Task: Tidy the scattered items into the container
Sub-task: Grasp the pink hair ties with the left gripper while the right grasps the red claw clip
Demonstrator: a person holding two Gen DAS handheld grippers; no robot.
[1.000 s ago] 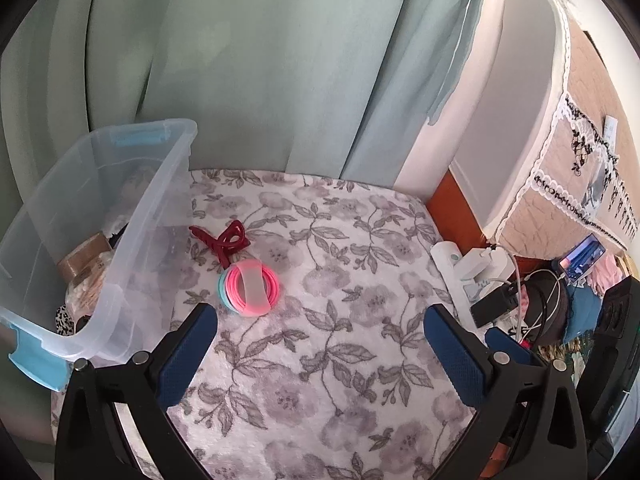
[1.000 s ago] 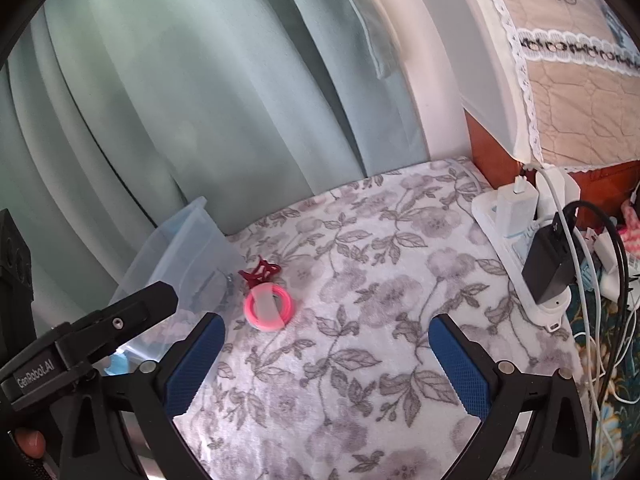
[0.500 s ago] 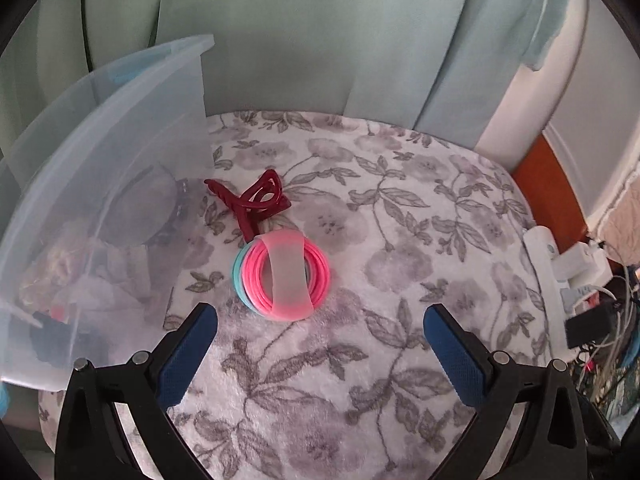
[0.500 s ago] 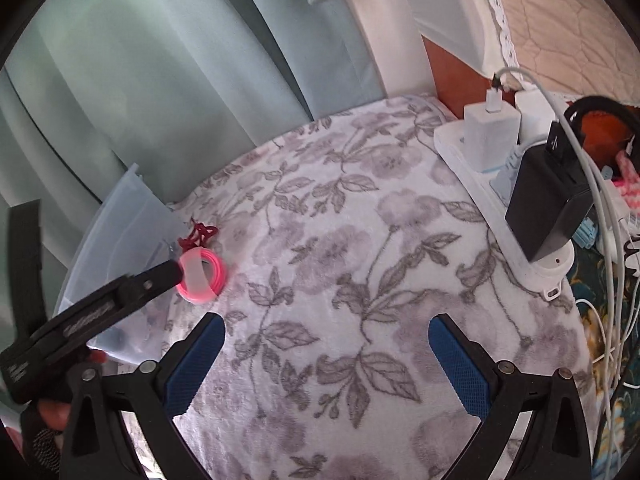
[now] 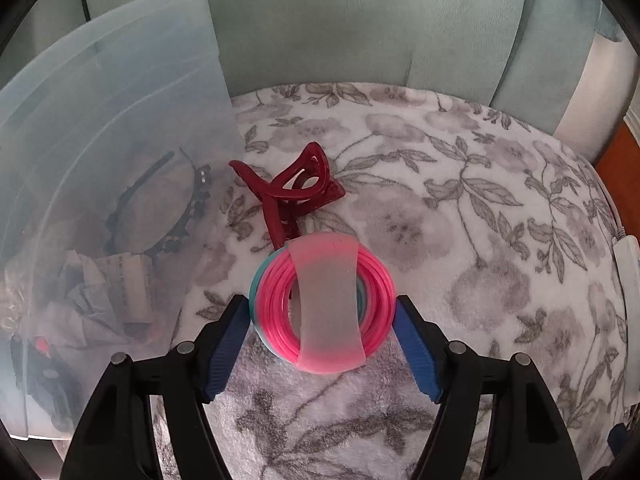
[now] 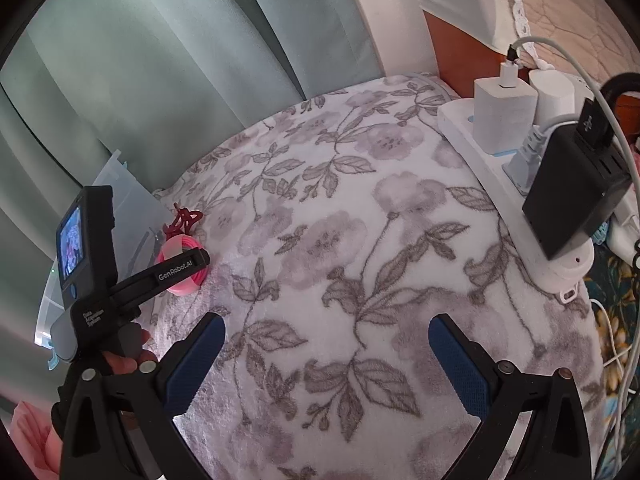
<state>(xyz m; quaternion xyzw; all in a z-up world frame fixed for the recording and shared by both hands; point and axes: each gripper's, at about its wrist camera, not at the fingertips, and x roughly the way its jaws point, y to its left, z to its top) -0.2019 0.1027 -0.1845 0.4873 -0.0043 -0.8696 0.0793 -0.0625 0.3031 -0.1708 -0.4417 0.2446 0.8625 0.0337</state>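
Observation:
A bundle of pink and teal hair ties (image 5: 324,300) wrapped in a clear band lies on the floral blanket (image 5: 460,240). My left gripper (image 5: 320,312) has its blue pads against both sides of the bundle, which still rests on the blanket. A dark red hair claw (image 5: 292,190) lies just beyond it. The clear plastic container (image 5: 100,160) stands to the left and holds a headband and other items. In the right wrist view the left gripper (image 6: 188,268) covers the bundle (image 6: 178,250), with the claw (image 6: 184,220) behind. My right gripper (image 6: 326,356) is open and empty over the blanket.
A white power strip (image 6: 516,184) with chargers, a black adapter (image 6: 576,196) and cables lies along the blanket's right edge. Green curtains (image 5: 320,20) hang behind. The container's near wall stands close to the left finger.
My left gripper moved forward and down to the hair-tie bundle and closed its fingers onto its sides. My right gripper moved lower and nearer the blanket and stayed open.

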